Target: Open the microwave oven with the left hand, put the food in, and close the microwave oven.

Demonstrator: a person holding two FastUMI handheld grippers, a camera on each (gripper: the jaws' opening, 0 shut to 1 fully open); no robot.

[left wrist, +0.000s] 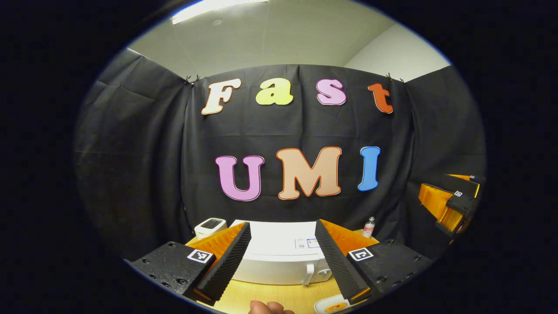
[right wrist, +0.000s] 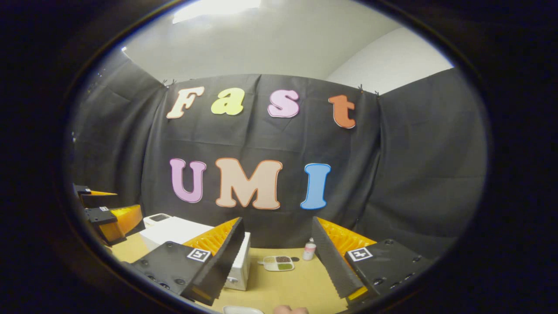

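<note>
Left gripper view: left gripper (left wrist: pixel 282 261) held above the wooden bench (left wrist: pixel 279 294), jaws wide apart, nothing between them. Microwave oven (left wrist: pixel 279 255) straight ahead past the fingers, white, door closed, handle (left wrist: pixel 308 274) and knob (left wrist: pixel 323 271) on its front right side, sticker on top; sits toward the bench's back edge. Small white device (left wrist: pixel 210 226) just beside its back-left corner, small bottle (left wrist: pixel 369 227) near the back-right. Plate with food (left wrist: pixel 333 305) at the bench's near edge, partly hidden by the right-side finger. A fingertip (left wrist: pixel 266 308) shows at the bottom. Right gripper (left wrist: pixel 453 203) off to the right, raised, state unclear here. Right gripper view: right gripper (right wrist: pixel 279 261) jaws wide, empty. Microwave oven (right wrist: pixel 174 231) on the left part of the bench (right wrist: pixel 296 283), partly hidden behind the left-side finger. Divided tray (right wrist: pixel 278 263) and the bottle (right wrist: pixel 309 250) near the back edge, close together. Plate rim (right wrist: pixel 242 310) at the near edge. Left gripper (right wrist: pixel 104 213) at far left.
</note>
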